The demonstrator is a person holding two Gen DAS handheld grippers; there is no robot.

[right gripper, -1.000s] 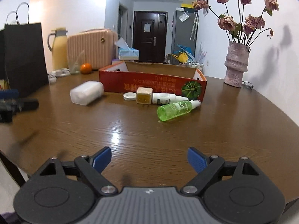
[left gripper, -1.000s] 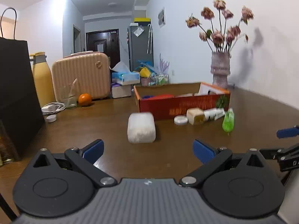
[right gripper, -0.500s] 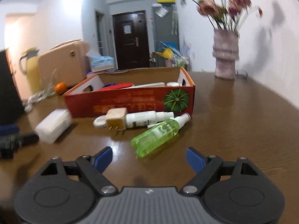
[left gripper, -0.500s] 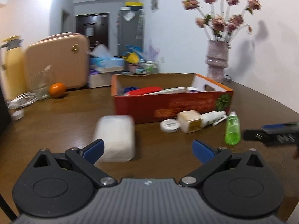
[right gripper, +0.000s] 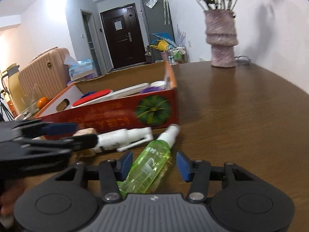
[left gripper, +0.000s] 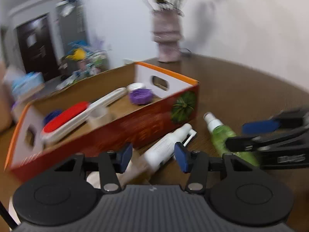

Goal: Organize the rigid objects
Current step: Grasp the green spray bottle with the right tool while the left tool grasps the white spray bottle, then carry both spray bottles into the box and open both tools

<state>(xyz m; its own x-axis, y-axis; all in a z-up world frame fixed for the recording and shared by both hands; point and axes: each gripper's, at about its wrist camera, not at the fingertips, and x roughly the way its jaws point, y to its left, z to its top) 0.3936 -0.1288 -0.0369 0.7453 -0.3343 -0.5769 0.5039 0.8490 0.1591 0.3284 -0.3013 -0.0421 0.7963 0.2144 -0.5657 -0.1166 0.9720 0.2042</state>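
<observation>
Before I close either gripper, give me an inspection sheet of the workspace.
Surface: brown wooden table, glossy.
Job's things: green spray bottle and white spray bottle lie before the red cardboard box, which holds several items.
Clutter: beige block by the white spray bottle; vase of dried flowers.
Grippers: left gripper straddles the white spray bottle, right gripper the green spray bottle; jaws have just been closing, neither clamped.
Cables: cable behind the vase.
Surroundings: suitcase, orange, dark door.

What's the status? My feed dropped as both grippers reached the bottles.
Left gripper open, closing around white bottle. Right gripper open, closing around green bottle. Neither gripped. Box close behind; nothing blocking.
</observation>
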